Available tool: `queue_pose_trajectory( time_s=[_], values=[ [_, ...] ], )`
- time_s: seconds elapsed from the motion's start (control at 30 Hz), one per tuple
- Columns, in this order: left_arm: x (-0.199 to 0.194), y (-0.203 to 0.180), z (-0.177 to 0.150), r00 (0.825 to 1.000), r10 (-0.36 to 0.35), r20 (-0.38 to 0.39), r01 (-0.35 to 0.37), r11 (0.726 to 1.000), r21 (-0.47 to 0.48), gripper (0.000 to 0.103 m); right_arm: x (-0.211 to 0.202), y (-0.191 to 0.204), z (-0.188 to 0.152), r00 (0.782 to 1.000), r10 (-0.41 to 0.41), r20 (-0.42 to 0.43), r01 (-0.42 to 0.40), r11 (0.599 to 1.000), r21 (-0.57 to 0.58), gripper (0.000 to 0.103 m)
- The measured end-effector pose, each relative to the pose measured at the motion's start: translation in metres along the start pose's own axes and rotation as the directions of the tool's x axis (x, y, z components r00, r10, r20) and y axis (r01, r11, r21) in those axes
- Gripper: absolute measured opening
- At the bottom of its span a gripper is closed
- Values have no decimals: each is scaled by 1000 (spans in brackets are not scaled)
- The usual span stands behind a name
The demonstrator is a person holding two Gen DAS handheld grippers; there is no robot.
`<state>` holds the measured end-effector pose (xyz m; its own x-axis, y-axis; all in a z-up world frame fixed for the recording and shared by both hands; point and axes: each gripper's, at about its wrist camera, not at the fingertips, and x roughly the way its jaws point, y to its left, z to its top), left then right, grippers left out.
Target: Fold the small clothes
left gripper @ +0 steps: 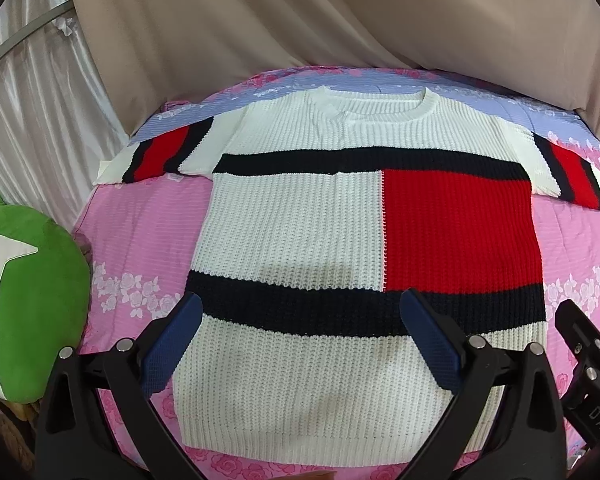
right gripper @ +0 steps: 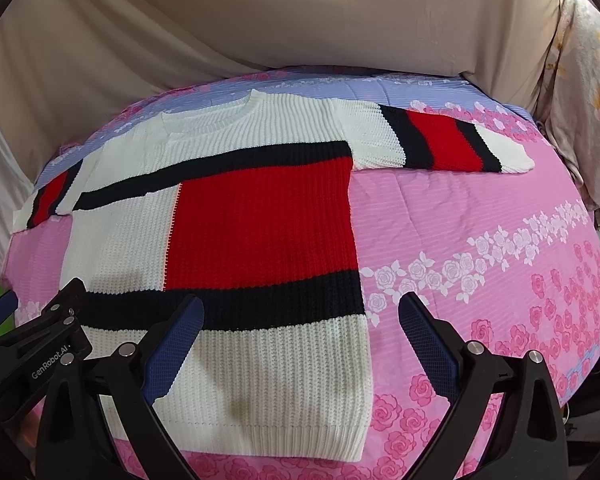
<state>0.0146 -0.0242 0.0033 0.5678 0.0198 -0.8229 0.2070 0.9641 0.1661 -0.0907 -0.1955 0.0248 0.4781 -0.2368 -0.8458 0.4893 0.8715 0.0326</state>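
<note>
A knitted sweater [left gripper: 300,224] in white, red and navy blocks lies flat and face up on the pink floral bedspread [left gripper: 140,232], both sleeves spread out sideways. My left gripper [left gripper: 300,308] hovers open above the sweater's lower half, near the hem. In the right wrist view the same sweater [right gripper: 260,224] fills the left and middle, its right sleeve [right gripper: 440,140] stretched out. Open too, my right gripper [right gripper: 300,312] hangs over the sweater's lower right edge, one finger over the knit and the other over the bedspread [right gripper: 480,208]. Neither gripper holds anything.
A green plush cushion [left gripper: 28,300] sits at the bed's left edge. Beige drapery [left gripper: 300,20] hangs behind the bed, white curtains [left gripper: 40,100] at the left. A floral pillow [right gripper: 580,80] leans at the far right. My other gripper's body [right gripper: 32,352] shows at the left of the right wrist view.
</note>
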Motion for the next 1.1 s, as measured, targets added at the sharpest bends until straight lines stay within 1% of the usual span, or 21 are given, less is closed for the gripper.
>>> queue_pose_trajectory(
  time_s=[0.53, 0.73, 0.8, 0.87, 0.97, 1.03, 1.07, 1.1],
  values=[
    [13, -8, 5, 1000, -15, -20, 15, 1000, 11, 97, 10, -5, 3, 1000, -7, -17, 8, 1000, 2, 96],
    [22, -11, 10, 998, -34, -51, 34, 999, -2, 97, 22, -17, 7, 999, -22, -28, 23, 1000, 14, 96],
    [28, -12, 12, 994, -64, -85, 63, 998, -22, 97, 31, -27, 10, 999, -28, -36, 29, 999, 26, 96],
    [37, -14, 16, 987, -107, -123, 101, 994, -51, 98, 40, -41, 16, 999, -30, -30, 31, 999, 28, 96],
    [47, -18, 20, 977, -151, -148, 140, 986, -86, 98, 59, -88, 39, 1000, -19, 4, 18, 997, 78, 96],
    [55, -22, 23, 973, -169, -157, 154, 982, -106, 98, 78, -143, 62, 999, -15, 31, 9, 985, 170, 96],
    [60, -26, 25, 971, -177, -158, 159, 980, -120, 98, 90, -171, 73, 999, -9, 34, 1, 975, 224, 96],
    [64, -30, 26, 970, -183, -158, 163, 978, -130, 98, 106, -209, 86, 999, -2, 34, -8, 954, 298, 94]
  ],
)
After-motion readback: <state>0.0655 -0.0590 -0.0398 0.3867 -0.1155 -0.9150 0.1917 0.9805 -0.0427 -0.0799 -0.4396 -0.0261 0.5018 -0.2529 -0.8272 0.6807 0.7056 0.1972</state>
